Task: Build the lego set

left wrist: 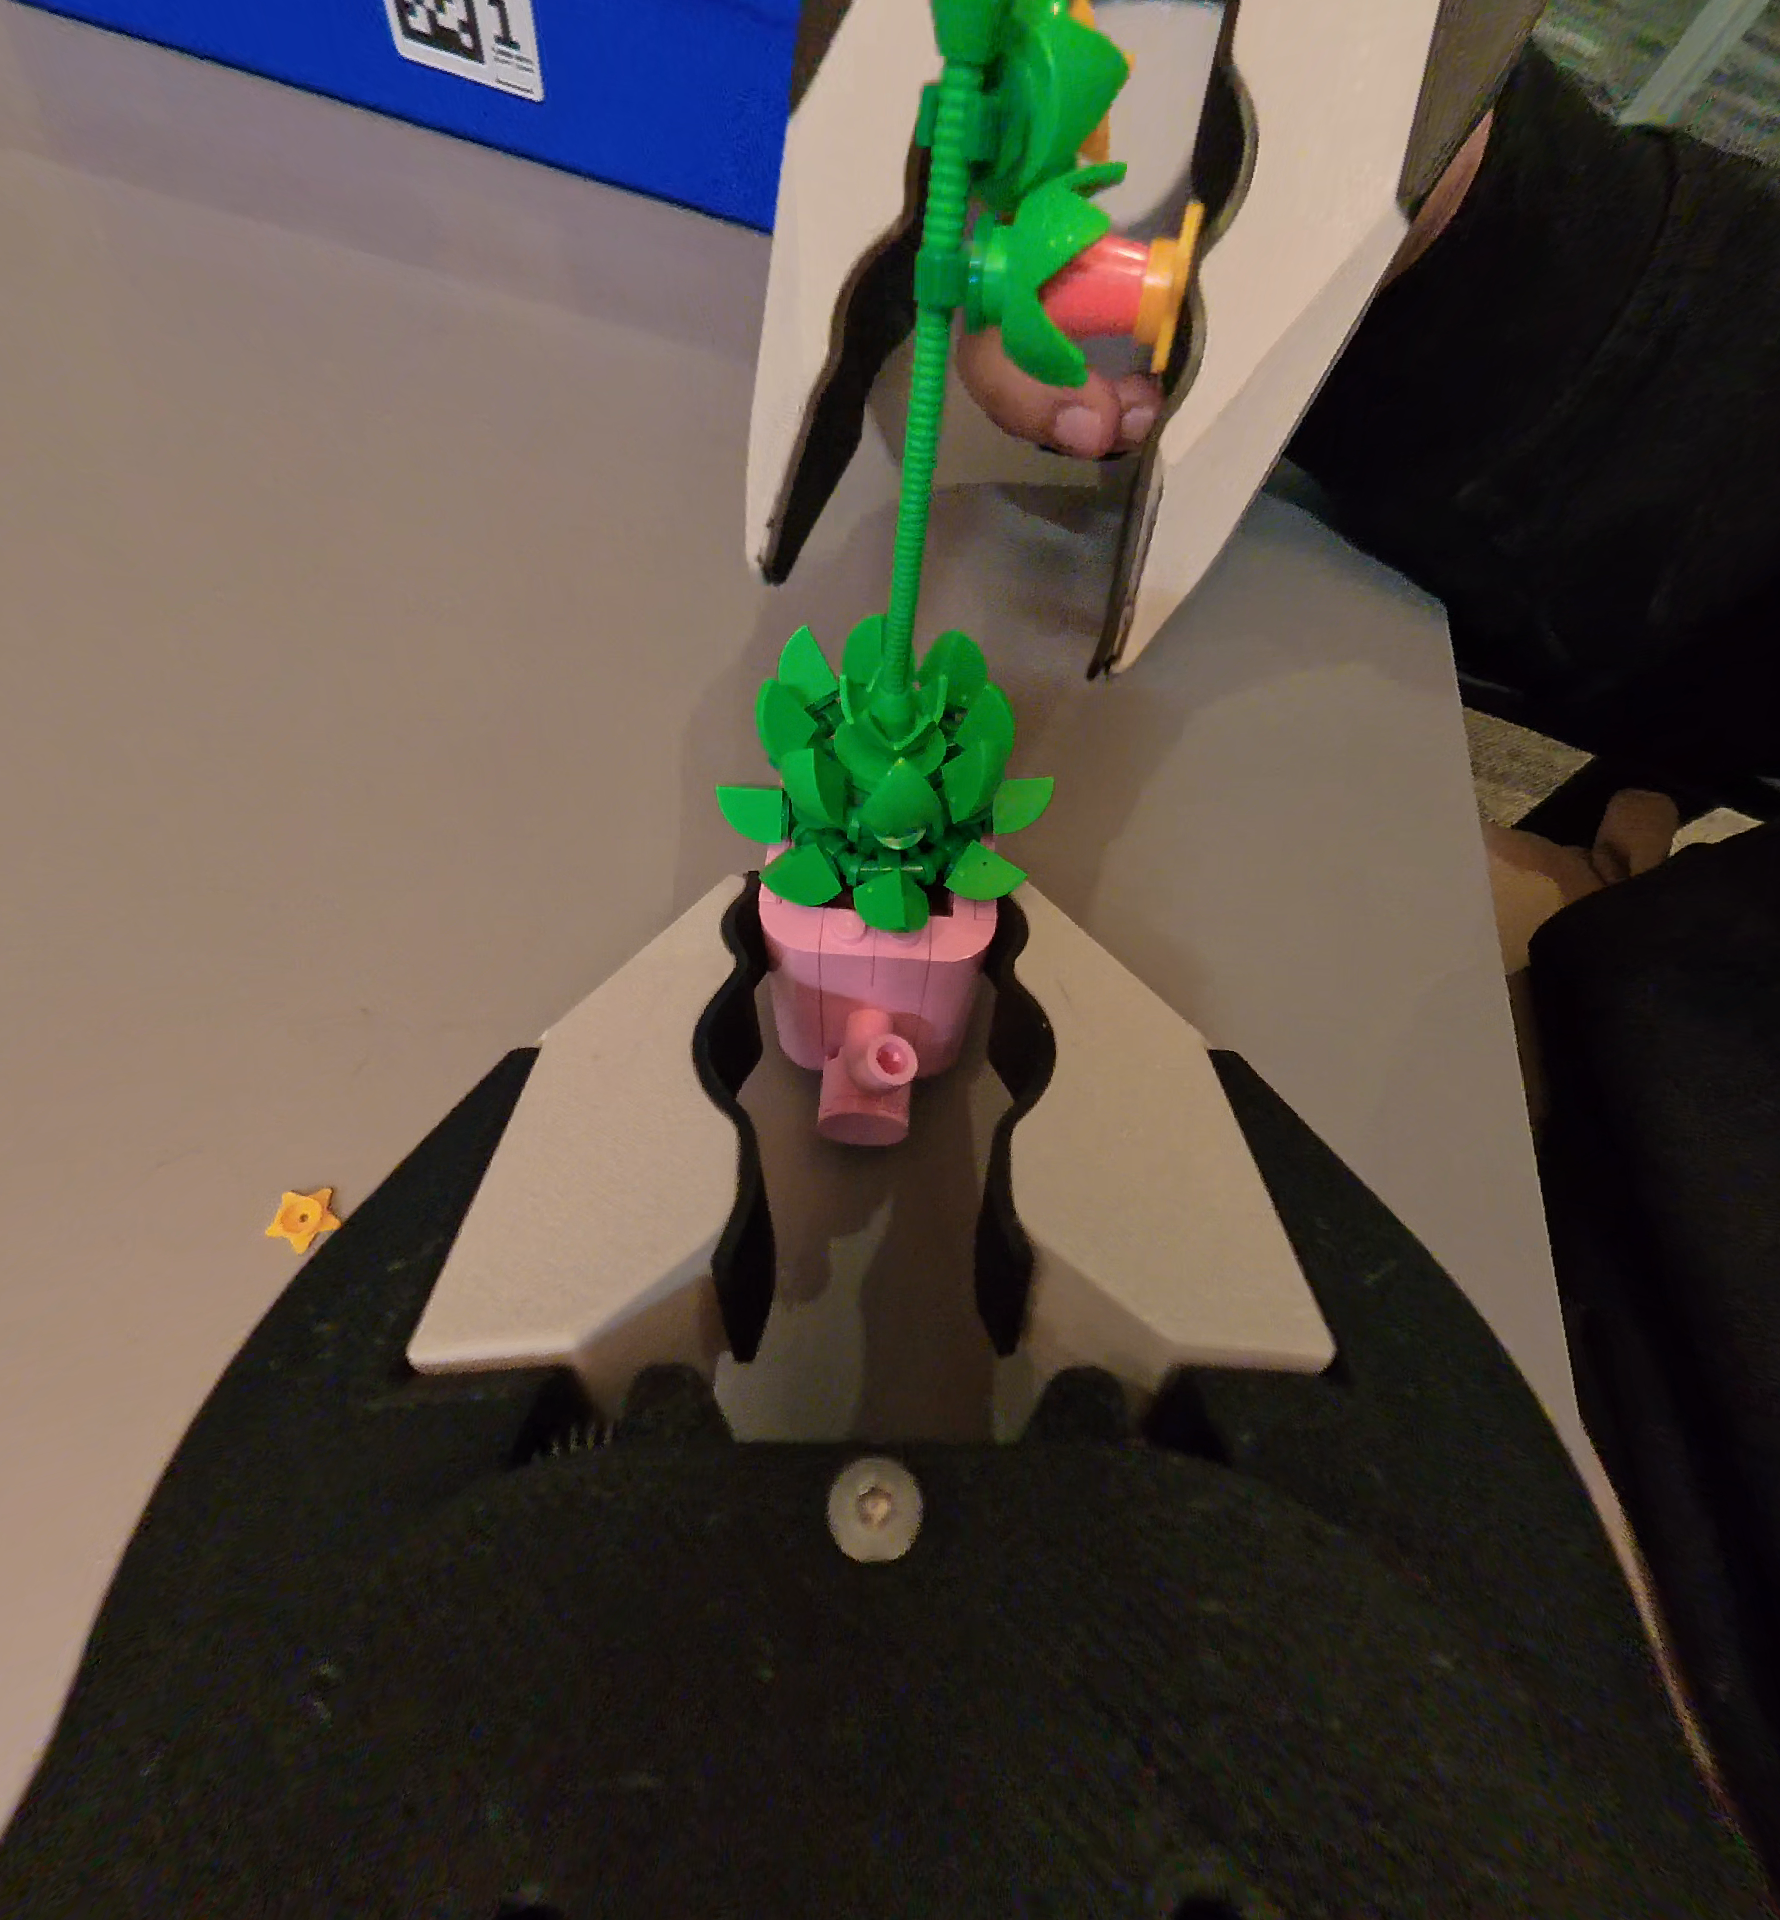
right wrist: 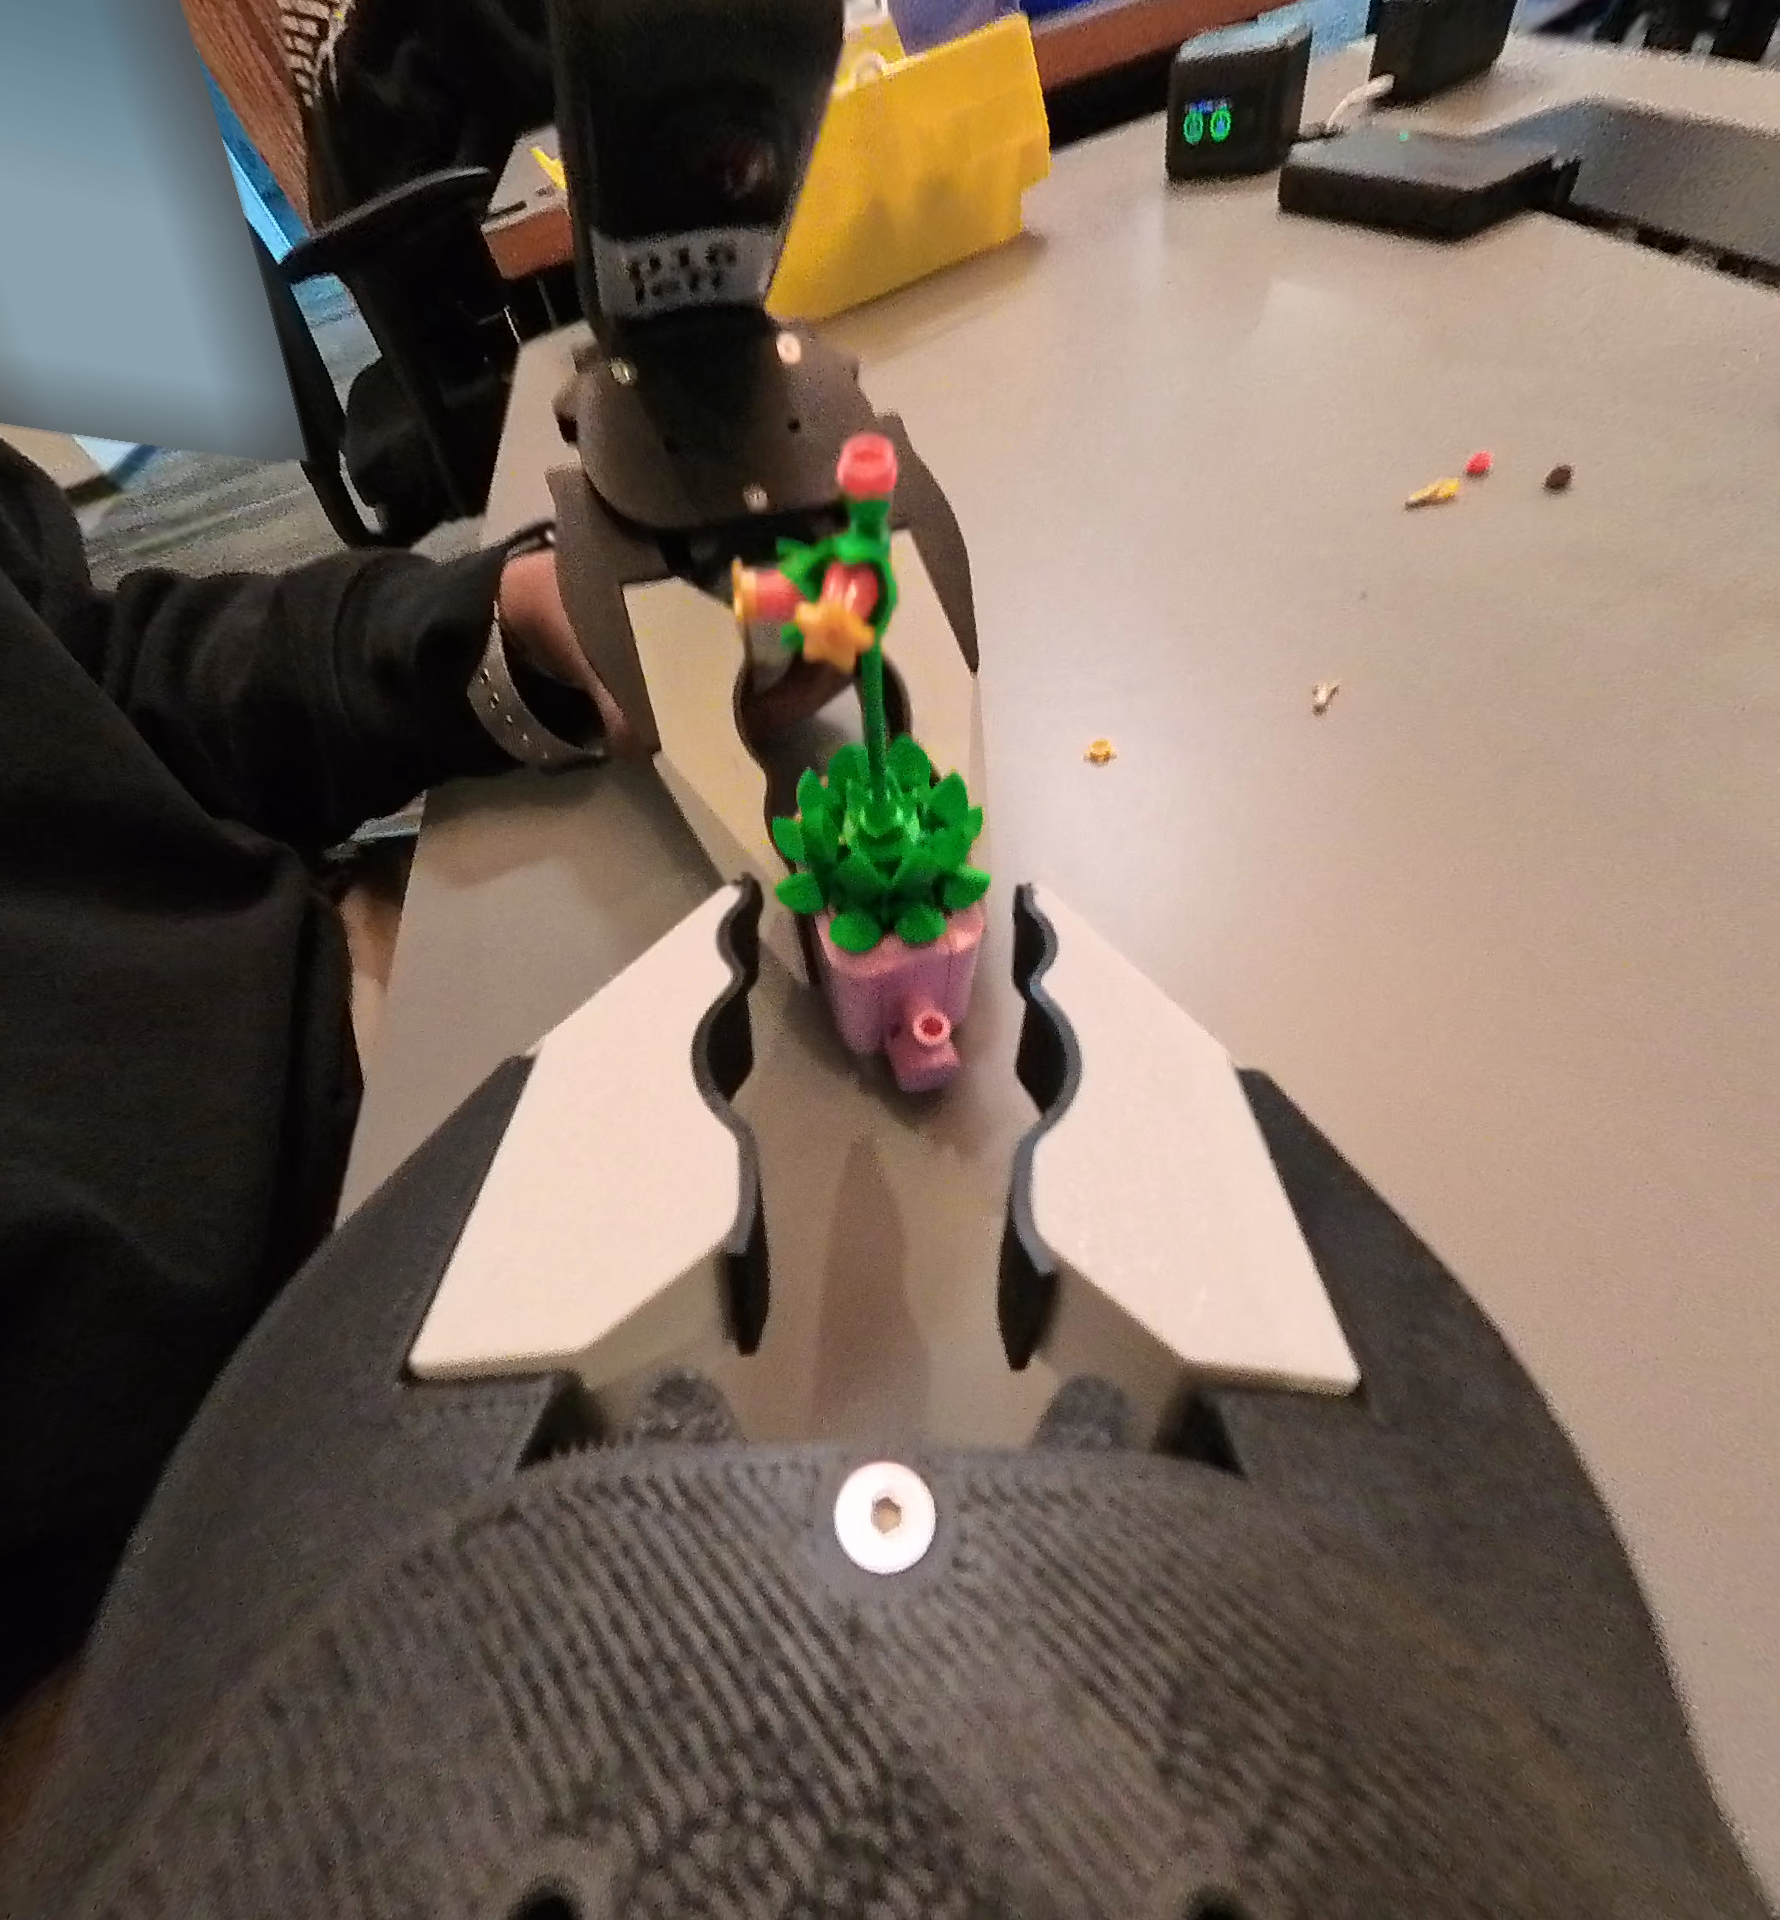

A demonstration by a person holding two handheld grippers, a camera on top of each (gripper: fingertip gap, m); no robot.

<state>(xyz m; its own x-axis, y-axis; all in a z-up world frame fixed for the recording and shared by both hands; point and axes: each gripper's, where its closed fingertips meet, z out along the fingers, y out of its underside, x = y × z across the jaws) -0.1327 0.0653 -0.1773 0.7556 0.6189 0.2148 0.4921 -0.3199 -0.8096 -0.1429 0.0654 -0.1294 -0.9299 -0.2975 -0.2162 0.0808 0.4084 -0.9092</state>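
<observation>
Two grippers meet at your lego plant (left wrist: pixel 881 831), near the table's (left wrist: pixel 242 727) edge.
Your left gripper (left wrist: pixel 881 914) clamps its pink pot (left wrist: pixel 870 987); right gripper (right wrist: pixel 881 904) gapes open. Stem (left wrist: pixel 917 488) stands upright.

Both wrist views look down along own fingers, close, from opposite sides, sharing the pink-potted green brick plant (left wrist: pixel 881 831) (right wrist: pixel 881 873).

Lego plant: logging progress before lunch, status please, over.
Left tool shut on pink pot. Right tool open around flower stem. Loose yellow star piece on table, clear of both.
</observation>
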